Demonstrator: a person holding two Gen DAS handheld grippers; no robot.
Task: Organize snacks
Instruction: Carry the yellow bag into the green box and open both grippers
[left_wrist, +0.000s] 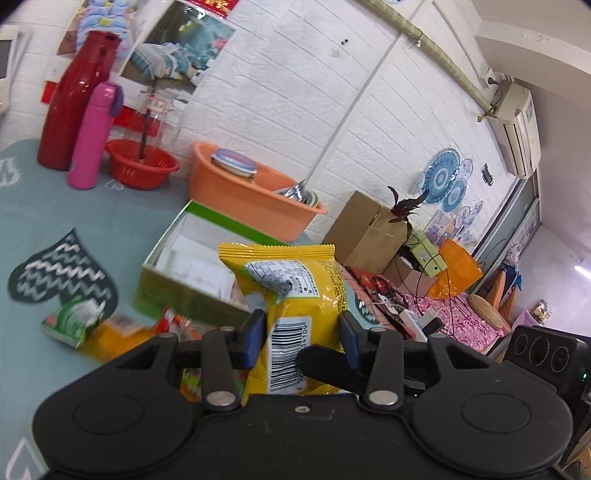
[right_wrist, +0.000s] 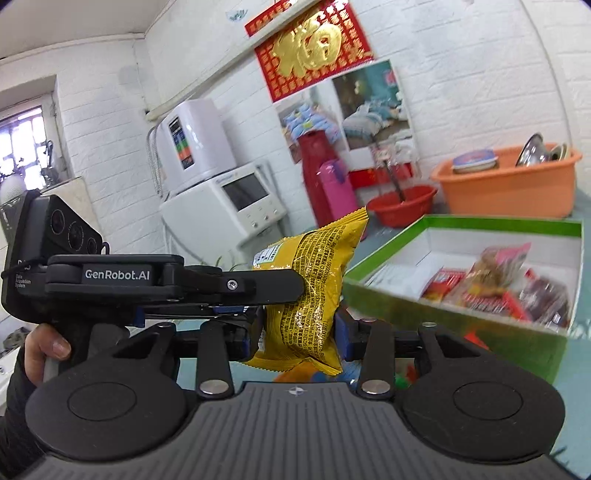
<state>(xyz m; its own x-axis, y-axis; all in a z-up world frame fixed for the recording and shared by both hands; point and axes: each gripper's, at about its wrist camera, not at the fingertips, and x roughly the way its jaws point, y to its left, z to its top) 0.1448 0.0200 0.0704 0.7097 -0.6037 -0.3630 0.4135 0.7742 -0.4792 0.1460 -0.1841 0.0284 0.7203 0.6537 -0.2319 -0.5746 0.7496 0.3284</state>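
Both claws pinch one yellow bag (left_wrist: 295, 295) held above the surface (left_wrist: 74, 206): left claw (left_wrist: 302, 334) and right claw (right_wrist: 297, 332) each clamp it, just beside the green box (right_wrist: 461, 317) of snacks (right_wrist: 509, 280).

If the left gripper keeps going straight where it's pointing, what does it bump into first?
Probably the green box: the left gripper, clamped on the yellow snack bag, points toward its open top. Depth is unclear, so the bag might pass over the near wall.
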